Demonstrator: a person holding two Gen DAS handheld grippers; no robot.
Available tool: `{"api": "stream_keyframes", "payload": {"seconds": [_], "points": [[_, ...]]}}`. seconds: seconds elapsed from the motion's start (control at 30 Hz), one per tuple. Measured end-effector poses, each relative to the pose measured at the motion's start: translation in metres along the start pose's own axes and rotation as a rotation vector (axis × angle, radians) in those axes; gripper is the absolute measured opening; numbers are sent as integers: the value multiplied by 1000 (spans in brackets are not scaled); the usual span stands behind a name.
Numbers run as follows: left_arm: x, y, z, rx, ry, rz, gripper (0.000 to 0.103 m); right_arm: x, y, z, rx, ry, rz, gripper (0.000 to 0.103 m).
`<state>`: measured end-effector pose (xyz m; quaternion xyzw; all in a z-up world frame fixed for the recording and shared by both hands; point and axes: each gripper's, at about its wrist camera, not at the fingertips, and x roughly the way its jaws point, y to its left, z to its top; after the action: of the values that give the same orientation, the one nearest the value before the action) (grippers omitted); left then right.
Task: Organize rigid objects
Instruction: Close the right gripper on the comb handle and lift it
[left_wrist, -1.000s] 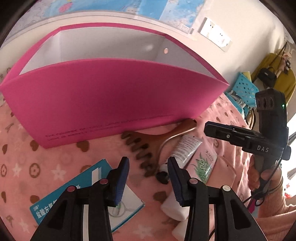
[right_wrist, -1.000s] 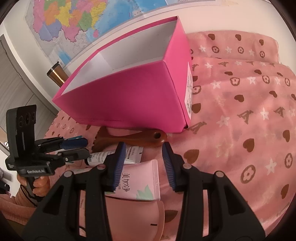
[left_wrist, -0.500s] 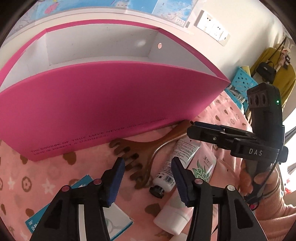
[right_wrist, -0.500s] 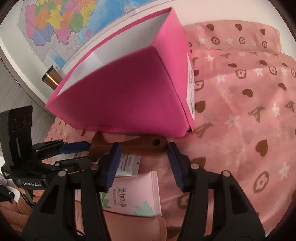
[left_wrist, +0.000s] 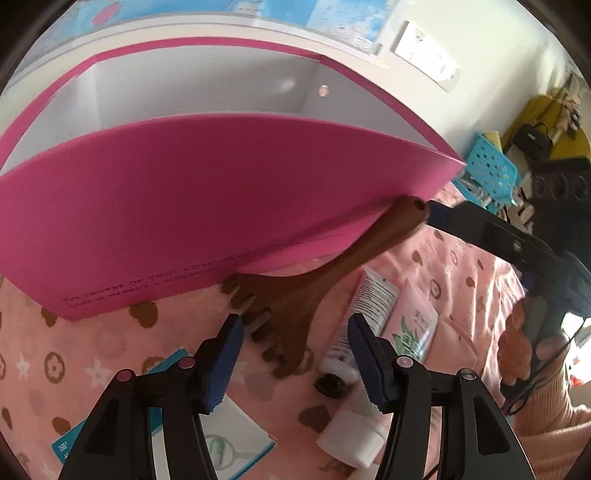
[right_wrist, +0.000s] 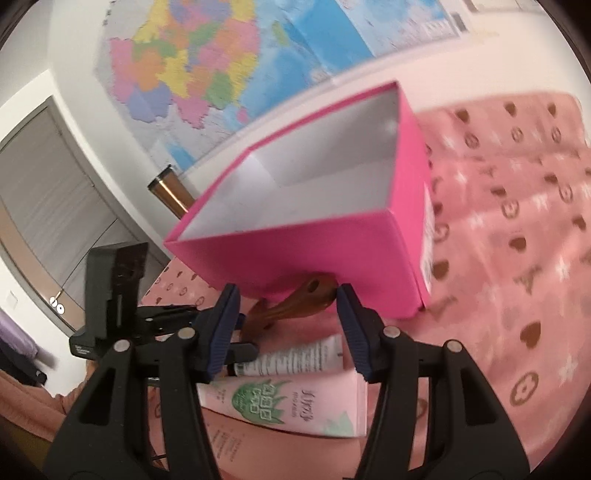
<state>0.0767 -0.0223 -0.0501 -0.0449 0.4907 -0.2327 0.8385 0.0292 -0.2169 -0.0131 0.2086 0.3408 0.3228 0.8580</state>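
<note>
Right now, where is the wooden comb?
In the left wrist view the wooden comb lies mid-frame against the pink box front, white tube to its right; its handle end is between the right gripper fingers.

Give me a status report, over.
Left claw opening, nothing gripped. Right claw open, wooden comb handle between jaws. Pink box close behind, tubes alongside.
</note>
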Motion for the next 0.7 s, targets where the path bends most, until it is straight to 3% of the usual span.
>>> {"api": "stream_keyframes", "payload": {"seconds": [0.13, 0.2, 0.47, 0.53, 0.6, 0.7], "points": [[3, 1, 1, -10, -9, 28, 51, 11, 3, 0, -8, 22, 17, 56], [3, 2, 0, -9, -13, 43, 43, 18, 6, -2, -18, 46, 26, 54], [6, -3, -3, -1, -26, 66, 43, 35, 11, 2, -13, 87, -37, 50], [5, -3, -3, -6, -28, 62, 42, 36, 10, 2, 10, 91, -42, 45], [4, -2, -5, -11, -30, 59, 41, 37, 6, 3, 38, 98, -40, 24], [3, -3, -6, -16, -28, 44, 41, 35, 5, 4, 70, 87, -16, 22]]}}
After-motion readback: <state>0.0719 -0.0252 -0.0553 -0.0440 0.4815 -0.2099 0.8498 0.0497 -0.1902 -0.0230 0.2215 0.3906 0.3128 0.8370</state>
